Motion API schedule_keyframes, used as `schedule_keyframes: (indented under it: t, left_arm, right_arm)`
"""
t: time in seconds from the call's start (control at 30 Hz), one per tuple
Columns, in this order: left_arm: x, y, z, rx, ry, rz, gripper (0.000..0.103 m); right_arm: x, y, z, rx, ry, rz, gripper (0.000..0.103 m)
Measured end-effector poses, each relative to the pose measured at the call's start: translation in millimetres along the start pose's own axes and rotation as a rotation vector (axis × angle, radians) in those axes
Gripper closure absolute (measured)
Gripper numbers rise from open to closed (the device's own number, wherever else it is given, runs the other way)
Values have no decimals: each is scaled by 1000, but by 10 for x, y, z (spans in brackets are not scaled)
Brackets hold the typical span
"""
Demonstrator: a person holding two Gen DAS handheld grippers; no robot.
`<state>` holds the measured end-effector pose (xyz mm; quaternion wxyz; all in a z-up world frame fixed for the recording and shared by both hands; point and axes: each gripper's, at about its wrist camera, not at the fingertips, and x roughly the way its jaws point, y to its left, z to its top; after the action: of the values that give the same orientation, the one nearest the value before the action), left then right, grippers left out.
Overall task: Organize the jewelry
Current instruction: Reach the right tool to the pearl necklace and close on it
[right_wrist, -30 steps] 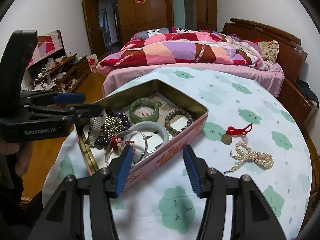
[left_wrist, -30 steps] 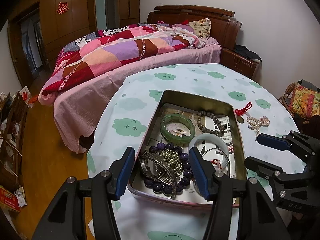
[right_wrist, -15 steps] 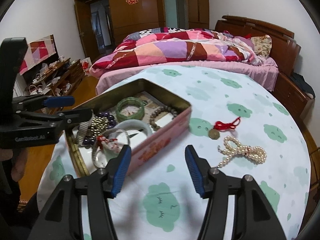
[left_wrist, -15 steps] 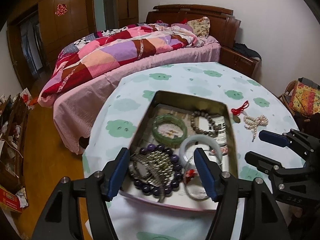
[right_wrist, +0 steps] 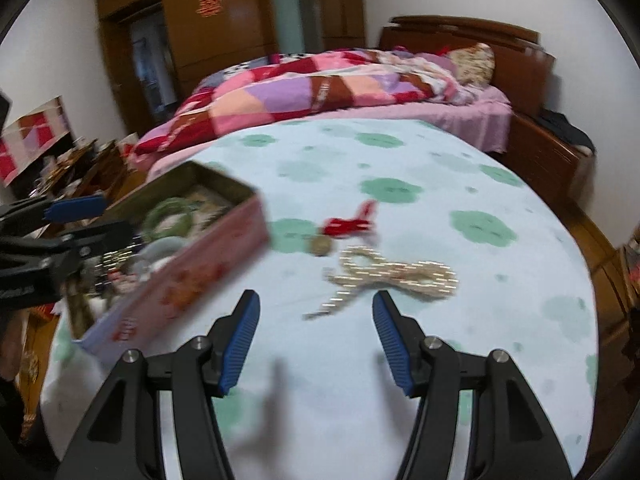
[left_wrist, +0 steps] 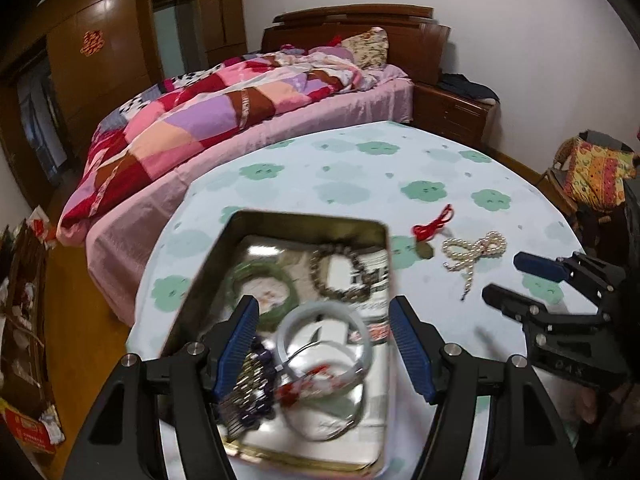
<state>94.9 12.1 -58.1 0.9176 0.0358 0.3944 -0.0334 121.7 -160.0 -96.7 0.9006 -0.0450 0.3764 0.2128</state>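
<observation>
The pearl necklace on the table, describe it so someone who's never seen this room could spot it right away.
Start at the round table with the green cloud-print cloth, then look right of the pink tin. The pearl necklace lies loose on the cloth, a bow-shaped bundle of pale beads. Its neighbour, a red cord charm, is bright red.

White walls; wooden wardrobe (left_wrist: 112, 60); bed (left_wrist: 256, 120) under patchwork quilt (right_wrist: 320, 92).
</observation>
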Motion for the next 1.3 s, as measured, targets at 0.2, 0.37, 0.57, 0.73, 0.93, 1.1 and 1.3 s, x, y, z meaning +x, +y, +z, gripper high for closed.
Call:
schedule_keyframes:
  t: [0.2,0.37,0.57,0.73,0.93,1.1,1.3]
  left_arm:
    - [121,-256,115,52,6,-4,35]
    - [258,-409,216,73,9,4,35]
    - [426,-506,295,71,35,1,35]
    - [500,-558,324,78,43,-6,35]
    - [515,-516,325,51,44,2,35]
    - [486,-448,325,23,29,-3,35]
    - [557,-607,398,68,22,-23,35]
  right_arm:
    - [28,-328,40,39,12,-89,41]
    - [153,-464,98,47,49,-117,41]
    - [363,-491,185,14,117,-130,41]
    - [537,-474,192,-31,174,-126,36]
    - [344,-626,161,16,142,-115,78]
    - [291,-669,121,42,129,-112,82]
    - [265,-728,141,80,103,-129,94]
